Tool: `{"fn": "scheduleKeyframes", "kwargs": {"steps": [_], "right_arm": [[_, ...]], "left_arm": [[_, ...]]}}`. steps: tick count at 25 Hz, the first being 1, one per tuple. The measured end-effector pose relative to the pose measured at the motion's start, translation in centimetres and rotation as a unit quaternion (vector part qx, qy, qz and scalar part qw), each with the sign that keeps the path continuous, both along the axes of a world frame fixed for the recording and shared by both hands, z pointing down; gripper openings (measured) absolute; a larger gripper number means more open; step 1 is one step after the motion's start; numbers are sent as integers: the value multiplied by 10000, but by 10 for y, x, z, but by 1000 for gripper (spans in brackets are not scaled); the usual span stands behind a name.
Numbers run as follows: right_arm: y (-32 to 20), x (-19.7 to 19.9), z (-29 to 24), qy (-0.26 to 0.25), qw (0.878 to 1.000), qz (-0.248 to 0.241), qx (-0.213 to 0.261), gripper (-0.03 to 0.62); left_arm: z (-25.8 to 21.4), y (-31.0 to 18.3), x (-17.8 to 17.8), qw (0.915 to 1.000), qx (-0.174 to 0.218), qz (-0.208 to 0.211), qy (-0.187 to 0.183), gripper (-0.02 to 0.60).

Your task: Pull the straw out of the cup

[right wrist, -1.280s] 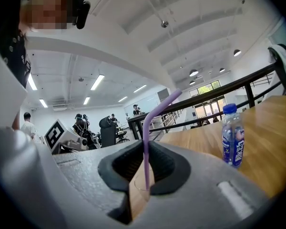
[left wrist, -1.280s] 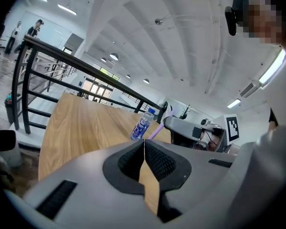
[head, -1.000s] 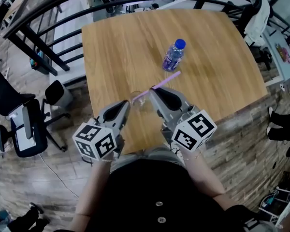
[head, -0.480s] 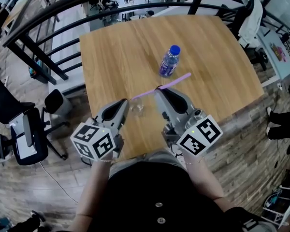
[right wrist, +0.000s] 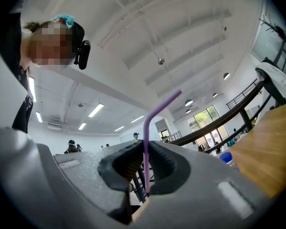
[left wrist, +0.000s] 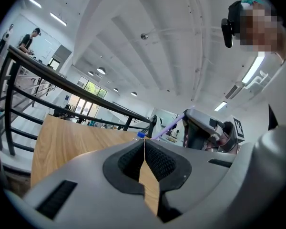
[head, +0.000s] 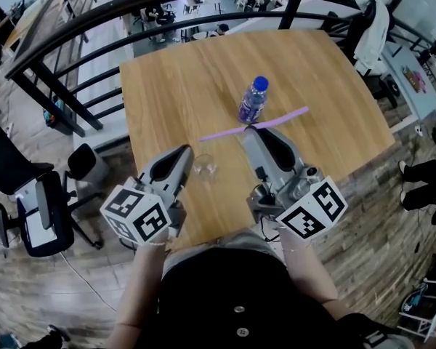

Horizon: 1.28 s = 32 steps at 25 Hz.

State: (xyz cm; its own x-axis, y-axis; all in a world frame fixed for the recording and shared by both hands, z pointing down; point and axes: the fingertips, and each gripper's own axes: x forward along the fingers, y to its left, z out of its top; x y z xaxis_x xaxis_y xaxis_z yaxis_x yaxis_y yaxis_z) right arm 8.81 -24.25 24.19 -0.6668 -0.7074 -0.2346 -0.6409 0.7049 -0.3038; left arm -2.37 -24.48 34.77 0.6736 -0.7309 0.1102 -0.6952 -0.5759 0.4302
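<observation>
A purple bendy straw hangs in the air over the wooden table, lying almost level and clear of the cup. My right gripper is shut on it near its middle. In the right gripper view the straw runs up between the pads and bends right. The clear cup stands upright on the table near the front edge. Just left of it is my left gripper, its pads pressed together with nothing between them. In the left gripper view I see the straw and the right gripper off to the right.
A bottle with a blue cap stands behind the straw, mid-table. A black railing curves round the table's far side. Office chairs stand on the floor at left, and a chair with a white garment is at the far right.
The right gripper has risen with the straw, which has come out of the cup and tipped nearly level. The left gripper has also lifted a little beside the cup.
</observation>
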Motion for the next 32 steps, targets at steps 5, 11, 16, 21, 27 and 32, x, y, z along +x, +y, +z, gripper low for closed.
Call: {"fn": "scheduleKeyframes", "kwargs": {"steps": [5, 11, 16, 21, 27, 32], "right_arm": [[3, 2, -10, -107, 9998, 72, 143, 34], [4, 4, -8, -344, 9993, 93, 104, 34], [3, 8, -7, -410, 9990, 145, 94, 34], [2, 8, -6, -484, 9987, 173, 60, 32], [1, 8, -4, -434, 9990, 124, 68, 32], [0, 7, 0, -411, 9991, 71, 4, 34]], "left_arm": [[-16, 1, -4, 9998, 170, -47, 134, 20], [-15, 1, -6, 9996, 213, -20, 194, 20], [-15, 1, -4, 9994, 203, 21, 274, 20], [-18, 5, -4, 9992, 181, 88, 335, 20], [-19, 7, 1, 9992, 151, 137, 333, 20], [-18, 8, 6, 9992, 101, 211, 331, 20]]}}
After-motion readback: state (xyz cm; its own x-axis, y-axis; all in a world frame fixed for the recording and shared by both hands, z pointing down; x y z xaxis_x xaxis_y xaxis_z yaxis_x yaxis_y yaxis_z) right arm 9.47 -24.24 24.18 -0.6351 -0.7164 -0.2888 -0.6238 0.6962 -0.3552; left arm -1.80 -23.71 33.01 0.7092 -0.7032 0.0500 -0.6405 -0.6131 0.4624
